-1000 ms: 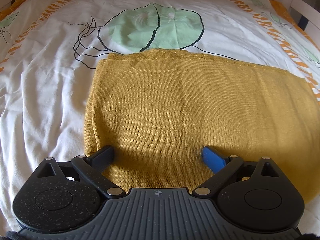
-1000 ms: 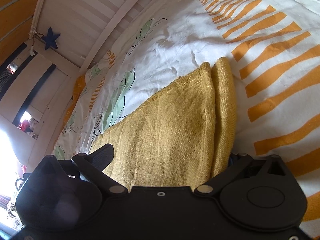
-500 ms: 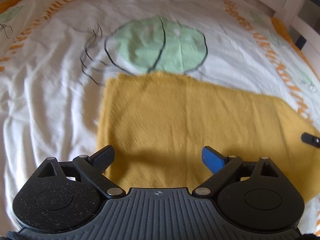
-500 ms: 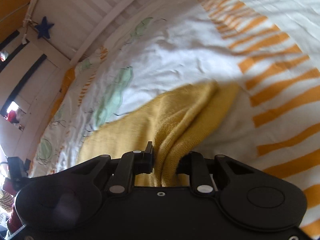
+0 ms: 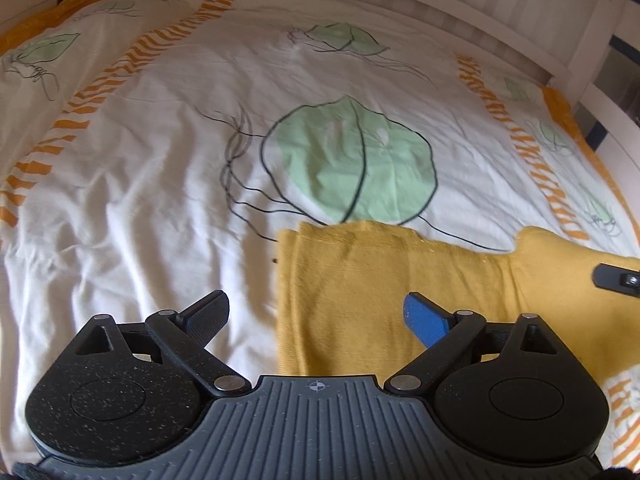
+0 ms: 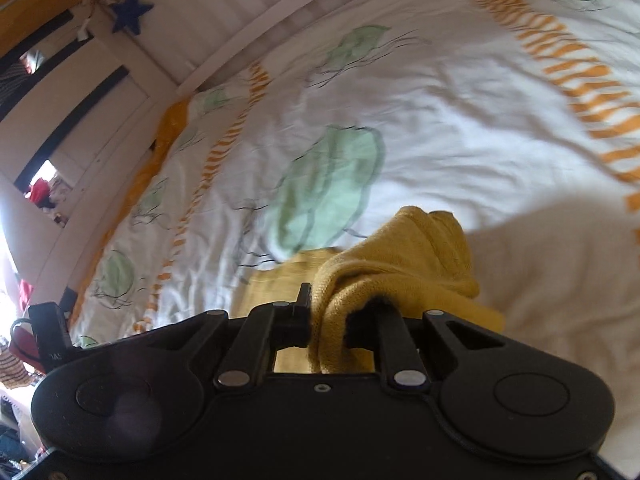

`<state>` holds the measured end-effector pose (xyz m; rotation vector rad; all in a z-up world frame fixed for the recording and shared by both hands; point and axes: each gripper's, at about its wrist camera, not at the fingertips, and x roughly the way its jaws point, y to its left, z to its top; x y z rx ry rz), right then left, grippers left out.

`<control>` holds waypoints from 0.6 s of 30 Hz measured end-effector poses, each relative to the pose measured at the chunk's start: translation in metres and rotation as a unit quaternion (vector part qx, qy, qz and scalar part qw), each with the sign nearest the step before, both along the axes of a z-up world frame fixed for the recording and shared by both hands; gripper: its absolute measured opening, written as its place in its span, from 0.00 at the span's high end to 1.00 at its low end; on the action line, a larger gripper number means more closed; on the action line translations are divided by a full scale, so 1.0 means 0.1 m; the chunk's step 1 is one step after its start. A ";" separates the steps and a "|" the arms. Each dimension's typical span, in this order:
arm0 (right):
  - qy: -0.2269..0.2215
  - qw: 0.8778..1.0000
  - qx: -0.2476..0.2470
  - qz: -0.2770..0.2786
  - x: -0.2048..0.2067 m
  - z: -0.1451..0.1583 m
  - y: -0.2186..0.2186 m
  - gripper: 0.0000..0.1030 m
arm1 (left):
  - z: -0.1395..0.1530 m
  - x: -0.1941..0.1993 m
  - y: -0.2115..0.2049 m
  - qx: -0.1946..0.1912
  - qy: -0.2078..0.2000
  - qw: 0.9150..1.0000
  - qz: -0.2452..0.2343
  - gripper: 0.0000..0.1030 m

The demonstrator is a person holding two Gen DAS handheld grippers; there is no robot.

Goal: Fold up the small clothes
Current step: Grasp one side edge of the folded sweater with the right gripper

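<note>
Right claw (image 6: 328, 320) closing on bunched yellow cloth (image 6: 400, 264); left claw (image 5: 316, 316) wide open, empty. Thin pinch may slip, undoing fold.

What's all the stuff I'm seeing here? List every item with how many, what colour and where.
Garment: one, mustard yellow, partly folded on the bed; one end bunched up and lifted.
Duvet cover: one, white with green leaves and orange stripes, spread over the bed.
Bed frame: one, white slats, around the far side.
Star: one, dark blue, hanging on the frame's corner.
Left gripper: one, black with a blue pad, jaws wide apart, holding nothing.
Right gripper: one, black, jaws closing on the garment's bunched end.
</note>
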<state>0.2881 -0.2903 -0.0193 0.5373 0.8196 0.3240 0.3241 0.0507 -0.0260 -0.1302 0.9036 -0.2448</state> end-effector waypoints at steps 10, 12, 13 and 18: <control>0.042 0.998 -0.009 0.044 0.37 -0.30 0.97 0.80 | -0.08 0.09 0.43 -0.012 0.018 0.999 0.036 0.08; 0.049 0.997 -0.024 0.053 0.41 -0.37 1.13 0.80 | -0.08 0.11 0.47 -0.016 0.018 0.999 0.041 0.08; 0.052 0.997 -0.033 0.056 0.43 -0.40 1.21 0.80 | -0.08 0.11 0.49 -0.017 0.018 0.999 0.042 0.08; 0.074 0.993 -0.068 0.065 0.47 -0.57 1.47 0.74 | -0.07 0.12 0.53 -0.021 0.017 0.999 0.043 0.08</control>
